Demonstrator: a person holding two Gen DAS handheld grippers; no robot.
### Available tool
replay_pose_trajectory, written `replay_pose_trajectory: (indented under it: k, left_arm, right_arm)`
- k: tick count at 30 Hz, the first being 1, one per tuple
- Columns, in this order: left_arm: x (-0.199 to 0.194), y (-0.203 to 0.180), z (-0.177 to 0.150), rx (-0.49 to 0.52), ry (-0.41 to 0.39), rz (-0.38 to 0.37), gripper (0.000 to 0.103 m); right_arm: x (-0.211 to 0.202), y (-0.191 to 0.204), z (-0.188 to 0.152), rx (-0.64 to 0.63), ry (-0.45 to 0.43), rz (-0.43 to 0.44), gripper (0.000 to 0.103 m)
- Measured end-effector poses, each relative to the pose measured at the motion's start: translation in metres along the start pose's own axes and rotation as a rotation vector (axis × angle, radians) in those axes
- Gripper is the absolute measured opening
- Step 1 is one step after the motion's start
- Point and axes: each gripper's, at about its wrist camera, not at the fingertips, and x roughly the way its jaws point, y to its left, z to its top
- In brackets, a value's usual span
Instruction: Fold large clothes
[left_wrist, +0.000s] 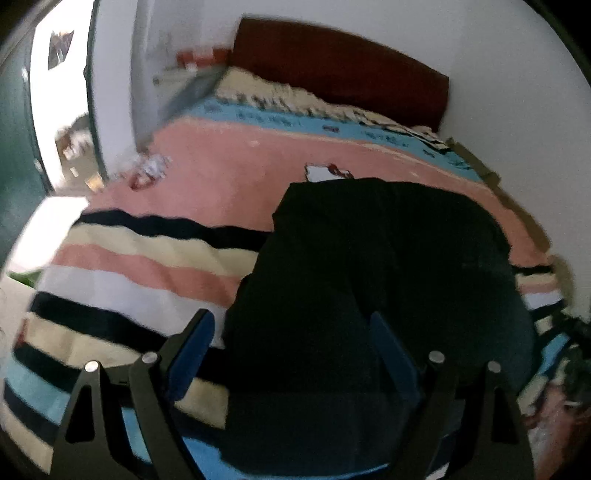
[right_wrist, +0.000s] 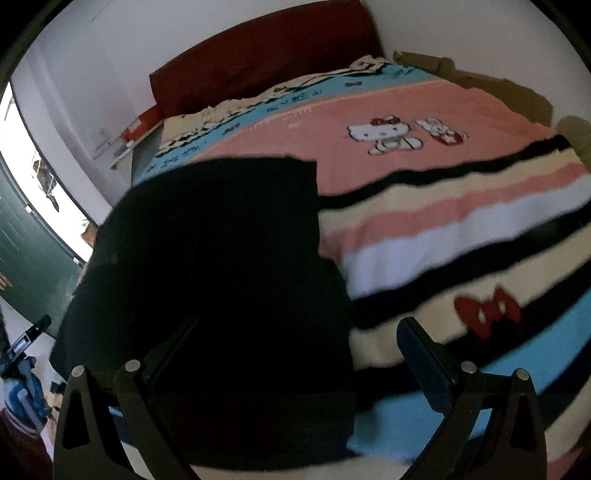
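— Left wrist view: black garment (left_wrist: 369, 277) spread on a bed, over a striped blanket (left_wrist: 129, 280) in pink, cream, white, black and blue.
— Left gripper (left_wrist: 291, 328)?
— Fingers wide apart, nothing between them but cloth below. Blue pads (left_wrist: 195, 350) facing inward. Left finger over the stripes, right finger over the black fabric.
— Touching the cloth?
— Hard to say; frame is blurred, probably just above it.
— Right wrist view?
— Same black garment (right_wrist: 221, 277), filling the left half of the frame and hanging over the near edge of the bed. Upper edge straight, with a square corner toward the middle of the blanket (right_wrist: 443, 229).
— Right gripper (right_wrist: 299, 332)?
— Also spread wide, gripping nothing. Left finger dark against the black cloth, barely readable. Right finger (right_wrist: 424, 354) over a cream and blue stripe, near a red bow (right_wrist: 487, 314) printed on the blanket.
— Anything else on the bed?
— Cartoon cat print (right_wrist: 384, 134) on the pink field, well beyond the garment. Dark red headboard (right_wrist: 258, 55) against a white wall at the far end.
— And off the bed?
— Green door (right_wrist: 26, 251) to the left, bright opening beside it.
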Motion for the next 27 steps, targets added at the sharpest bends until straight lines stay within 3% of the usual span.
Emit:
replay_pose_trajectory:
  k: [6, 9, 12, 14, 20, 24, 25, 27]
  left_arm:
    - [0.061, 0.016, 0.038, -0.030, 0.195, -0.149, 0.086]
    - [0.101, 0.021, 0.037, -0.006, 0.304, -0.121, 0.086]
    - [0.130, 0.034, 0.034, -0.074, 0.370, -0.222, 0.087]
    - [0.145, 0.040, 0.027, -0.100, 0.397, -0.275, 0.099]
    - [0.157, 0.051, 0.002, -0.177, 0.355, -0.450, 0.103]
    - [0.148, 0.035, -0.006, -0.174, 0.298, -0.500, 0.101]
    - [0.145, 0.028, -0.008, -0.156, 0.289, -0.514, 0.096]
    - [0.133, 0.011, -0.013, -0.128, 0.266, -0.575, 0.075]
  right_arm:
    - [0.046, -0.013, 0.038, 0.021, 0.142, 0.121, 0.102]
    - [0.077, -0.022, 0.042, 0.049, 0.232, 0.159, 0.102]
    - [0.110, -0.032, 0.037, 0.070, 0.334, 0.185, 0.102]
    - [0.130, -0.038, 0.032, 0.120, 0.393, 0.249, 0.102]
    - [0.157, -0.036, 0.020, 0.124, 0.451, 0.386, 0.102]
    - [0.159, -0.027, 0.015, 0.102, 0.429, 0.414, 0.102]
    - [0.159, -0.024, 0.014, 0.101, 0.426, 0.418, 0.102]
    - [0.159, -0.019, 0.013, 0.100, 0.424, 0.429, 0.101]
